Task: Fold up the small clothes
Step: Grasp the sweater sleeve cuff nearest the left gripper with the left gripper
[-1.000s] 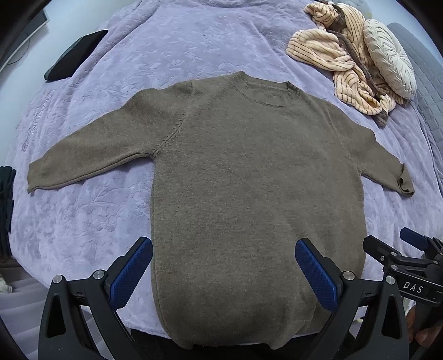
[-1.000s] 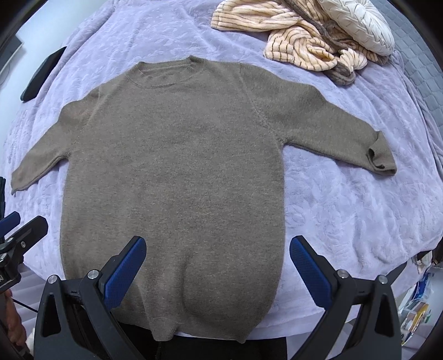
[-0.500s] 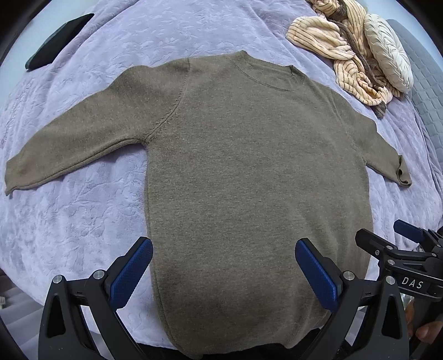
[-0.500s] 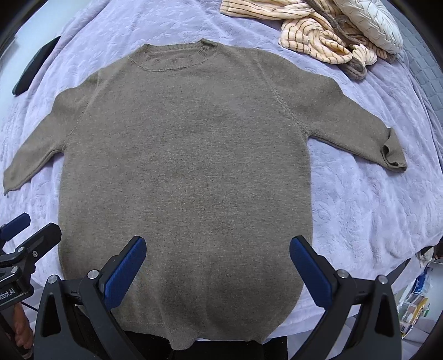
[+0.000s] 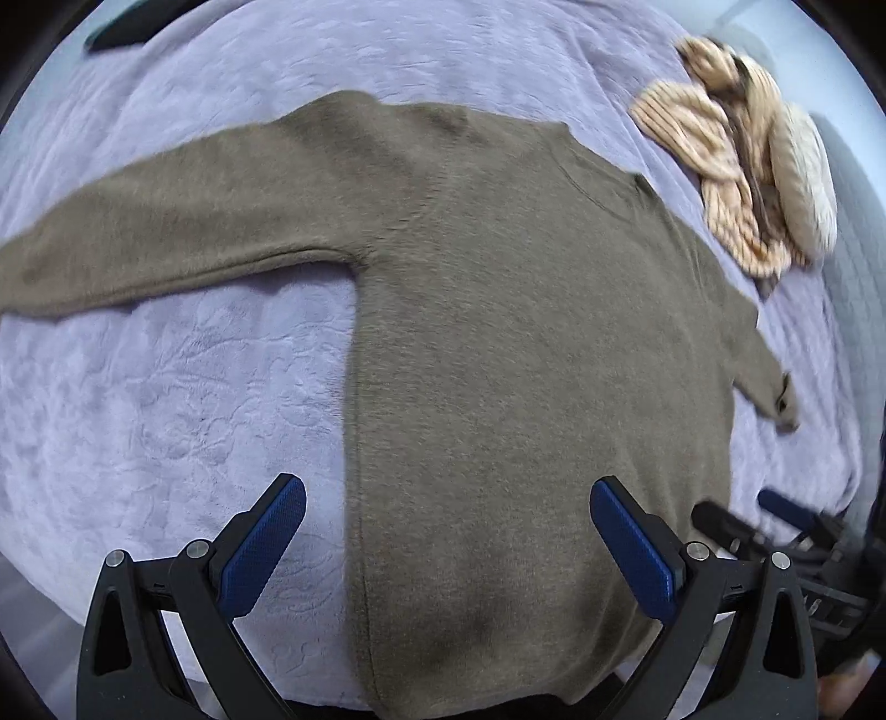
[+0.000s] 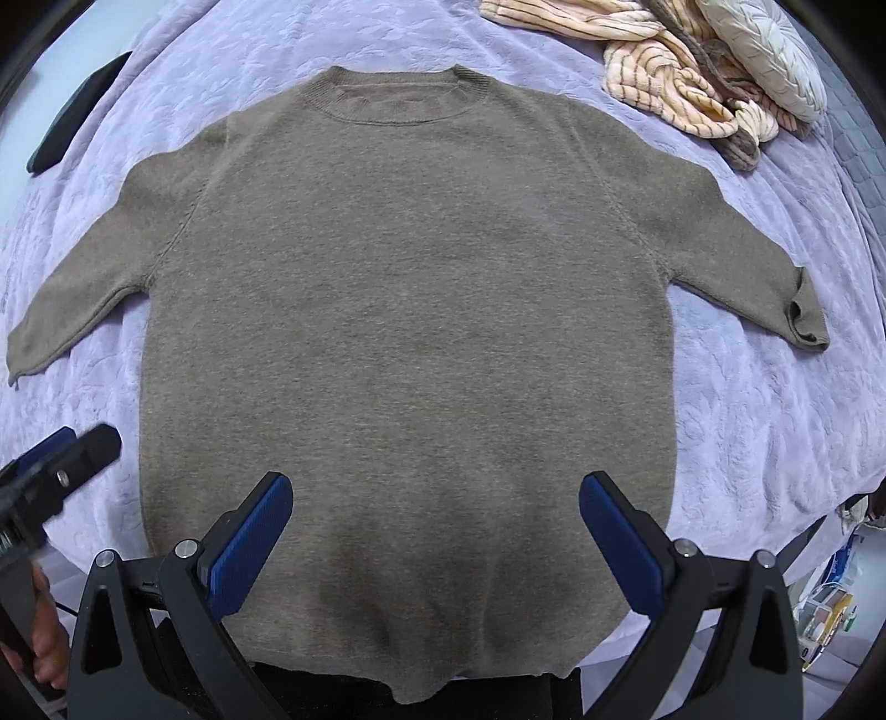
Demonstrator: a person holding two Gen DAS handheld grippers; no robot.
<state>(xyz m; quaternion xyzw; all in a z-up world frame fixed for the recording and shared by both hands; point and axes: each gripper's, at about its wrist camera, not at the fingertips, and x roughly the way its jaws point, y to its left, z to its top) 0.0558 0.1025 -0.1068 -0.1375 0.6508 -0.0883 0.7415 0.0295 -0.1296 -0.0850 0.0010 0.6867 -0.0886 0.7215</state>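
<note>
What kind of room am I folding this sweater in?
Probably a bedroom. The brown sweater lies flat on a bed covered by a lavender embossed blanket, with a round pleated cushion and a crumpled striped garment at the far side.

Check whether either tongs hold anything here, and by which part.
Nothing is held: left tongs and right tongs are open above the brown sweater.

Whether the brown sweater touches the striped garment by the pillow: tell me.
Apart. The right wrist view shows the brown sweater and the striped garment separated by a strip of bare lilac bedspread beyond the sweater's shoulder.
</note>
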